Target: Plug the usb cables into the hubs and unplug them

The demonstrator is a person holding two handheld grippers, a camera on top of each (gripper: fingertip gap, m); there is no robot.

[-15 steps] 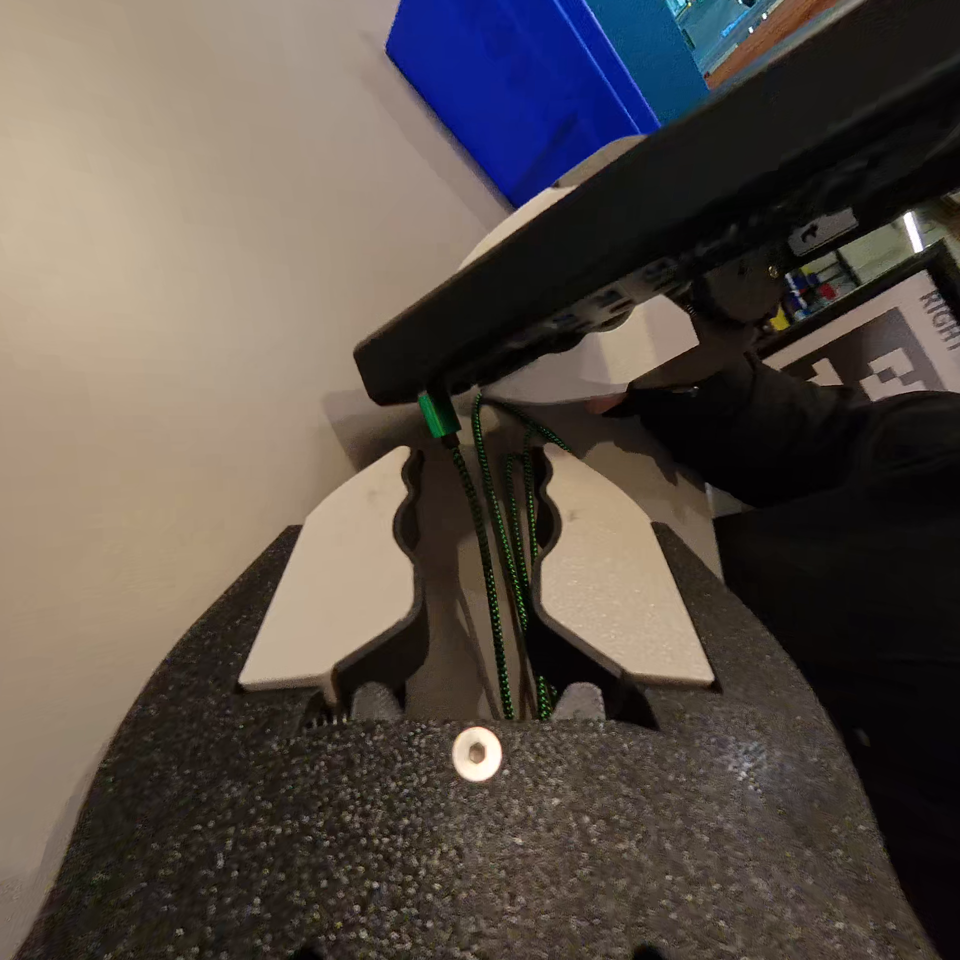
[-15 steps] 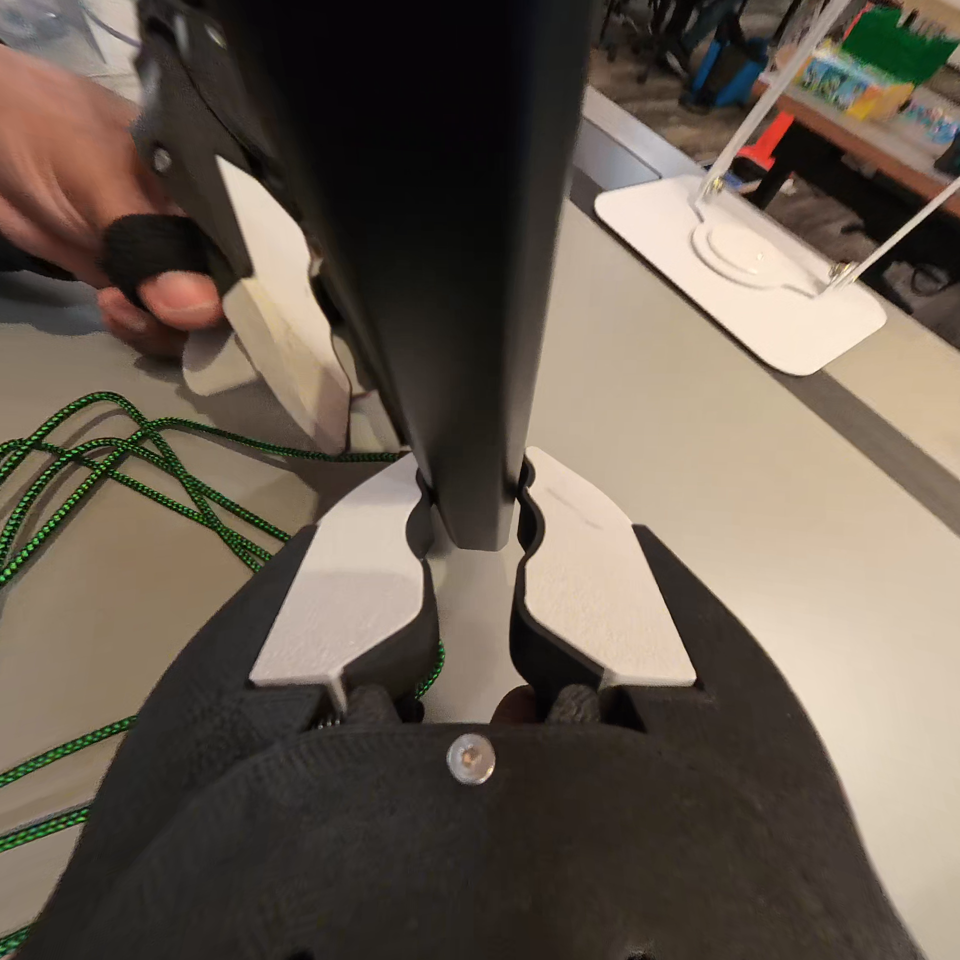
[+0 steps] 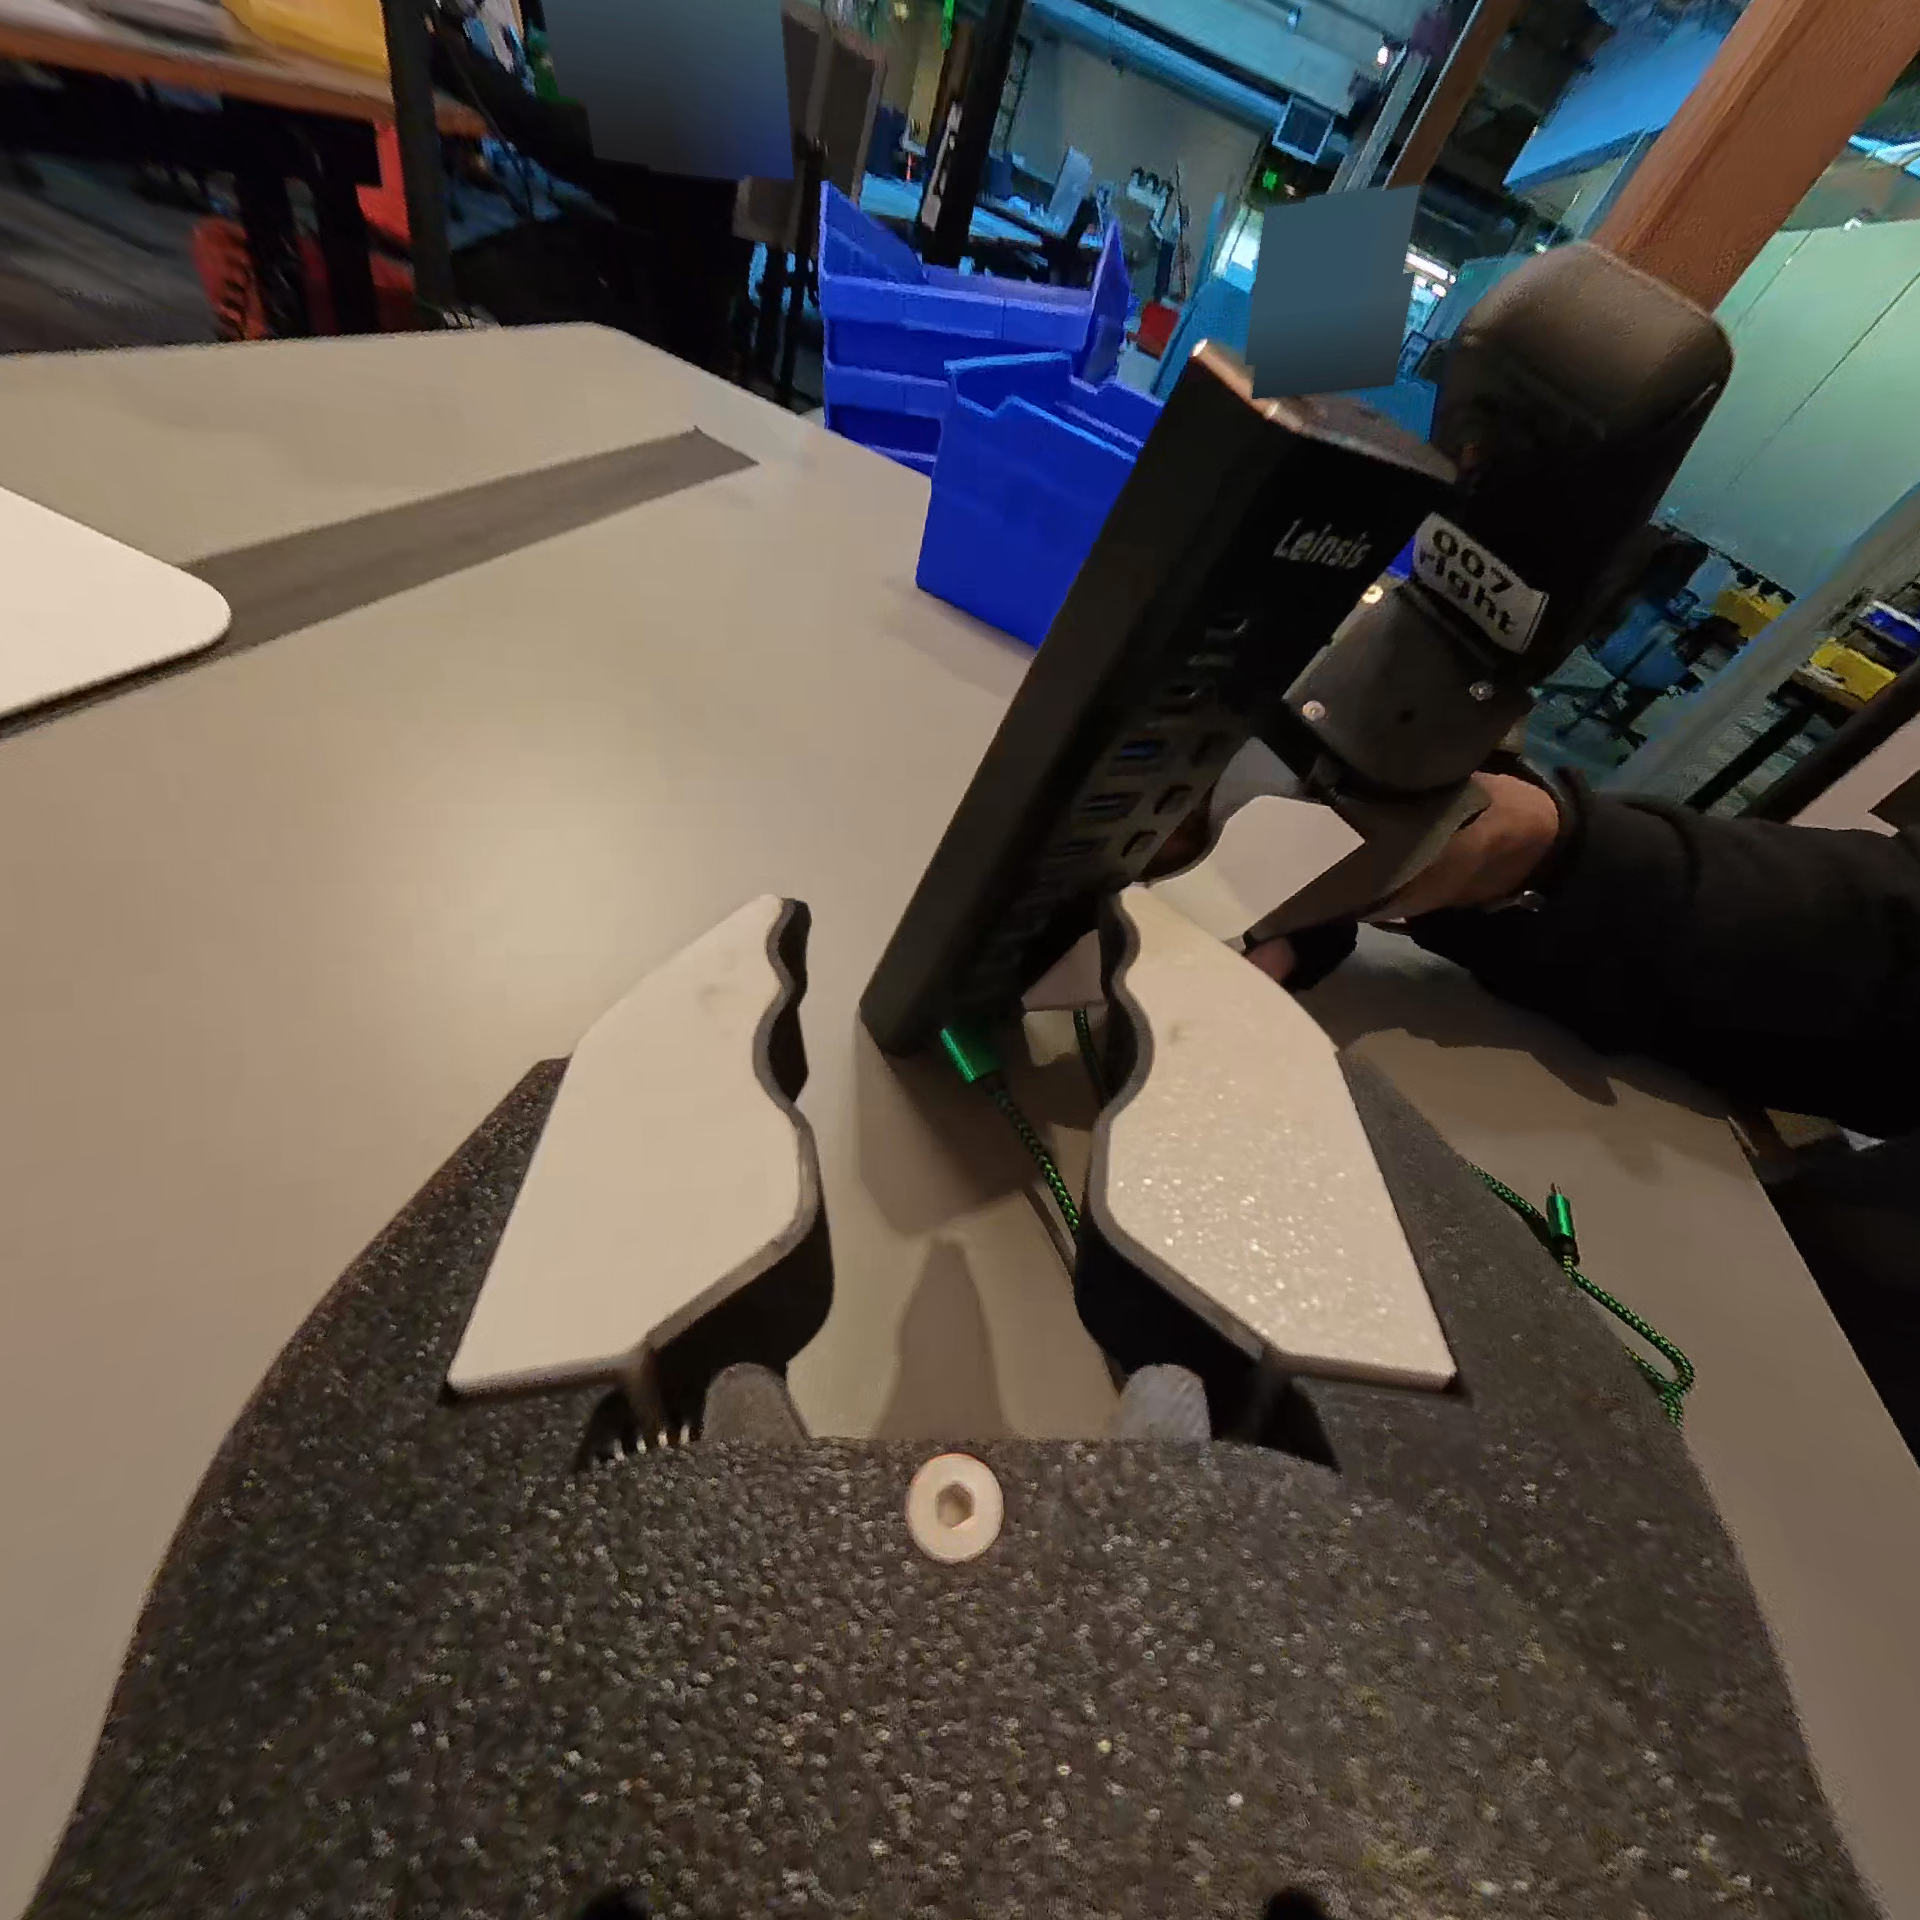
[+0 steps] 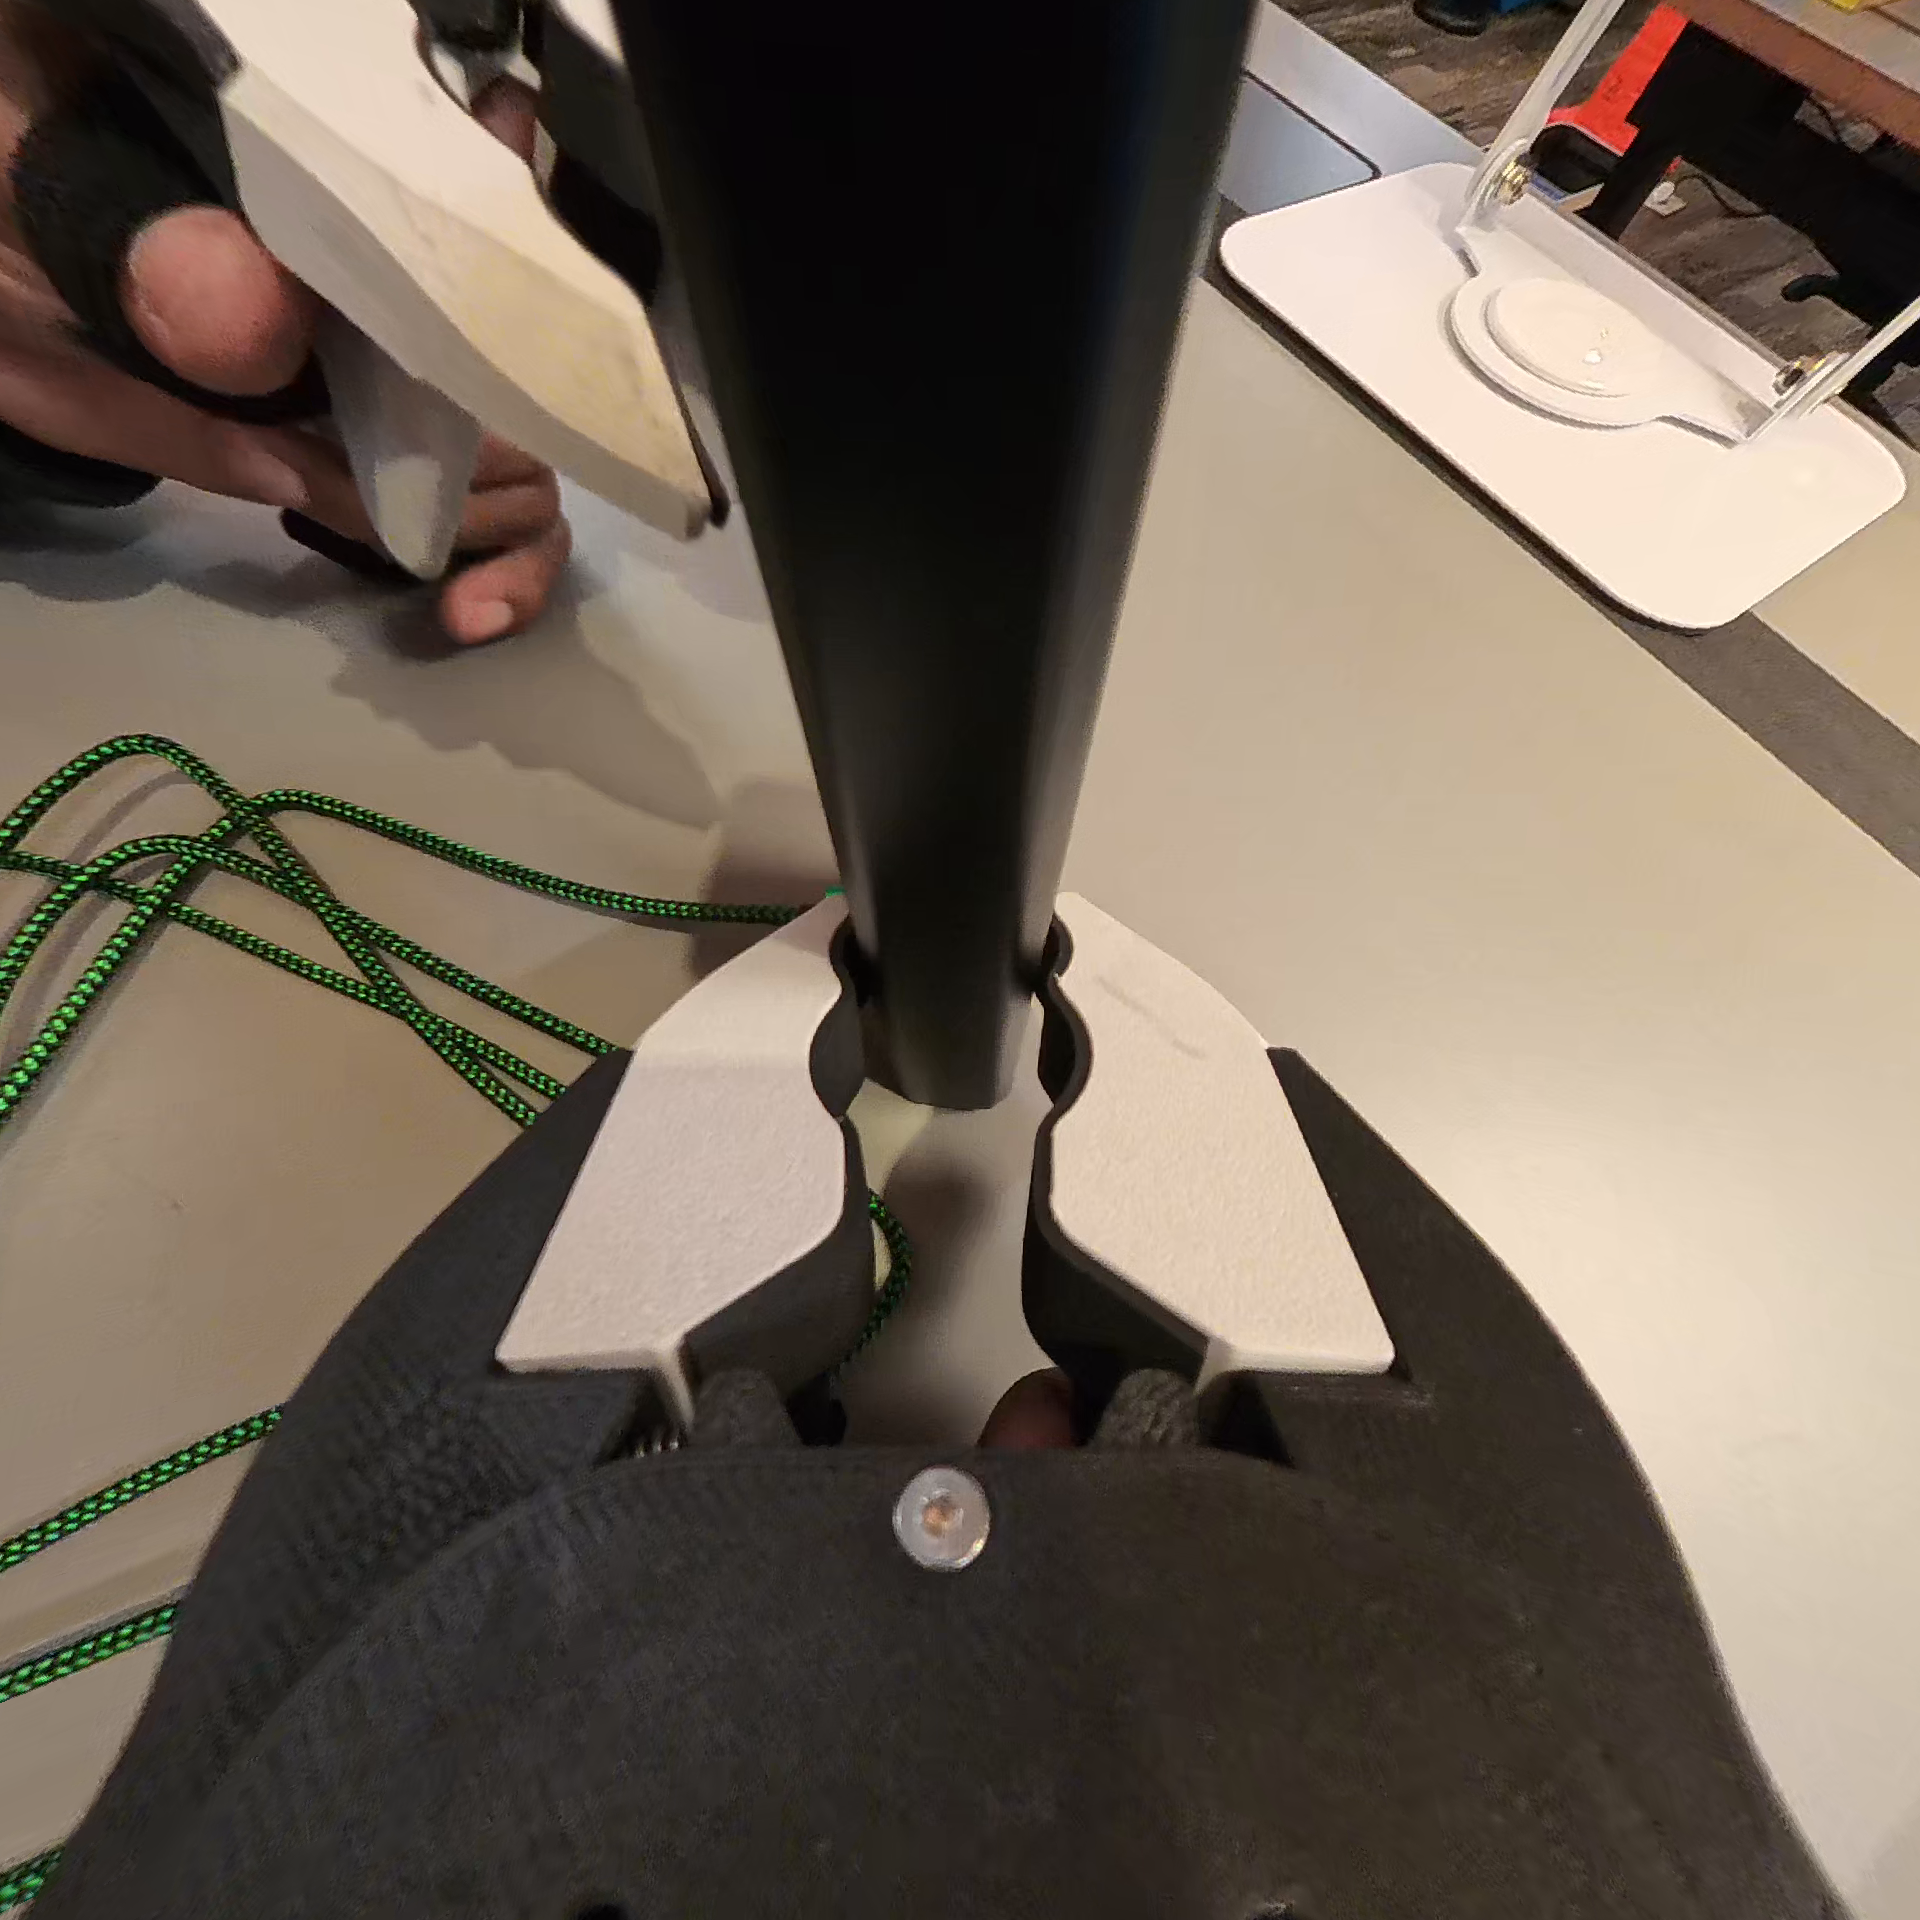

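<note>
The black hub (image 3: pixel 1143 665) bears white lettering, and a white printed sticker (image 3: pixel 1475 584) sits on the right gripper's body

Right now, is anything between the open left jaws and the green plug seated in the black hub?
Nothing visible blocks it. The metallic green USB plug sits in the bottom end of the long black USB hub, just ahead of the left gripper. Only its own braided green cable trails back between the jaws.

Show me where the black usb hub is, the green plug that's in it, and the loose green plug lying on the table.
usb hub (image 3: pixel 1164 665): left wrist view, port face.
plugged green plug (image 3: pixel 968 1051): left wrist view, metal shell.
loose green plug (image 3: pixel 1558 1214): left wrist view, shell, on table.
</note>
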